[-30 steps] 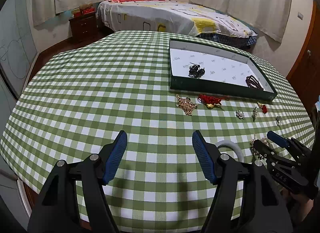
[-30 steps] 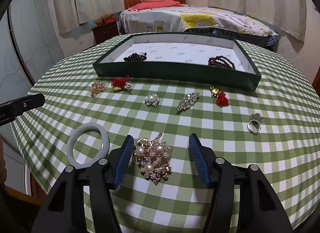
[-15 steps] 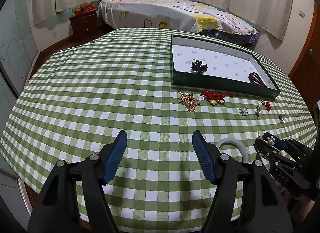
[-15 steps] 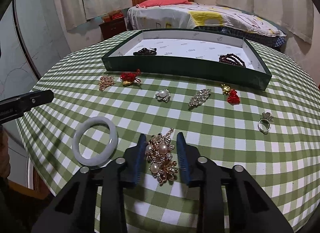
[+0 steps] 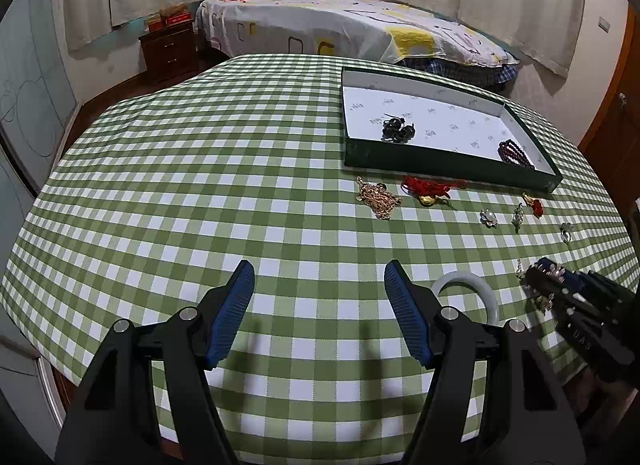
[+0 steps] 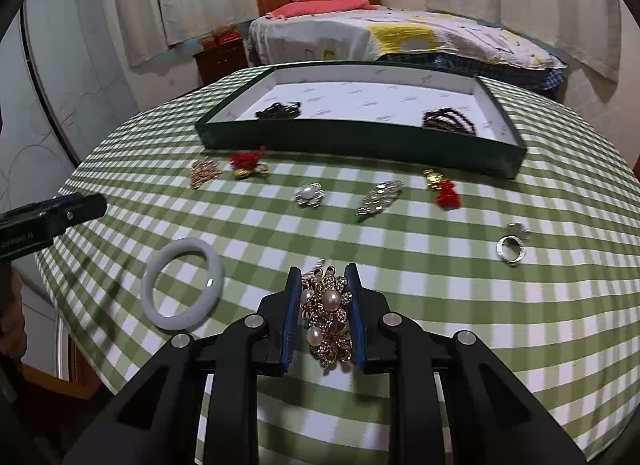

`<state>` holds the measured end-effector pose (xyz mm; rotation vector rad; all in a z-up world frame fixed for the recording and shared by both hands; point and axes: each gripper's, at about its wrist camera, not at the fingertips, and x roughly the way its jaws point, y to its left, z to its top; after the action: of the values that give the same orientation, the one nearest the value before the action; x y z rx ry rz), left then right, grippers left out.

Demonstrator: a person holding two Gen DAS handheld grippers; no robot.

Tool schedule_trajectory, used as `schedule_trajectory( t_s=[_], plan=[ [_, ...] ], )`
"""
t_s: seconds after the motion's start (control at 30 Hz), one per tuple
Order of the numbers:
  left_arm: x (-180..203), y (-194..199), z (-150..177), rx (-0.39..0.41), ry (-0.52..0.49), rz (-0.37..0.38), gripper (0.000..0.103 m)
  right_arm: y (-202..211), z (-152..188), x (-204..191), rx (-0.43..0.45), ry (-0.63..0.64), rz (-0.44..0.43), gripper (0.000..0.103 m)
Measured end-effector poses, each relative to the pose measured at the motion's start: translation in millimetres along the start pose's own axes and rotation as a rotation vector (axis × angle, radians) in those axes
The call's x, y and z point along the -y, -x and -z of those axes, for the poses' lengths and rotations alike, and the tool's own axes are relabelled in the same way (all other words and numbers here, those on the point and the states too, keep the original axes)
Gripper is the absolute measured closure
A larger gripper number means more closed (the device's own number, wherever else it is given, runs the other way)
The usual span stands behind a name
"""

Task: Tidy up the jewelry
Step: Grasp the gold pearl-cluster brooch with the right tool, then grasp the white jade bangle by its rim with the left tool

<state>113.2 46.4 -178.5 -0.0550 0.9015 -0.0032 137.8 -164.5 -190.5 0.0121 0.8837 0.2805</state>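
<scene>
Pearl brooch (image 6: 326, 319) sits low on the table's cloth, right gripper (image 6: 323, 315) jaws just closing onto its sides — keep that pinch centred, then lift straight toward the tray (image 6: 360, 141).

The right hand-held gripper (image 6: 323, 315), jaws just closing, clamps the pearl brooch (image 6: 326, 321) beside a white bangle (image 6: 182, 284).

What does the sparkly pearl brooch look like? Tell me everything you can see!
The brooch is a gold-coloured cluster of flower shapes set with tiny clear stones and three round white pearls. It lies flat on the green checked tablecloth, near the table's front edge, right of the white bangle. The right gripper has just been closing its jaws and the blue pads now press on both its sides.
</scene>
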Motion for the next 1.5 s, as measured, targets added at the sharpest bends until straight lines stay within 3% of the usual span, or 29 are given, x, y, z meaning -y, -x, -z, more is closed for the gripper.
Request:
schedule_trajectory(
  t_s=[0.37,0.7,0.8,0.9,1.5],
  plan=[
    [23.1,-2.2,9.6,-0.008,-0.027,-0.008,0.037,13.0,0.5,39.2,0.03,-0.052,0.059,0.08],
    [67.2,-2.1,19.3,-0.017,-0.057,0.031,0.037,30.5,8.6,83.1,0.06,-0.111,0.121,0.08],
    [83.6,-4.7,21.7,-0.021,-0.082,0.031,0.027,36.5,9.8,94.5,0.073,-0.134,0.131,0.08],
    [98.2,-8.5,24.0,-0.016,-0.117,0.04,0.026,40.9,9.3,103.0,0.084,-0.16,0.128,0.08],
    [108.9,-39.9,33.7,-0.059,-0.15,0.019,0.021,36.0,10.3,103.2,0.071,-0.162,0.112,0.08]
  ],
)
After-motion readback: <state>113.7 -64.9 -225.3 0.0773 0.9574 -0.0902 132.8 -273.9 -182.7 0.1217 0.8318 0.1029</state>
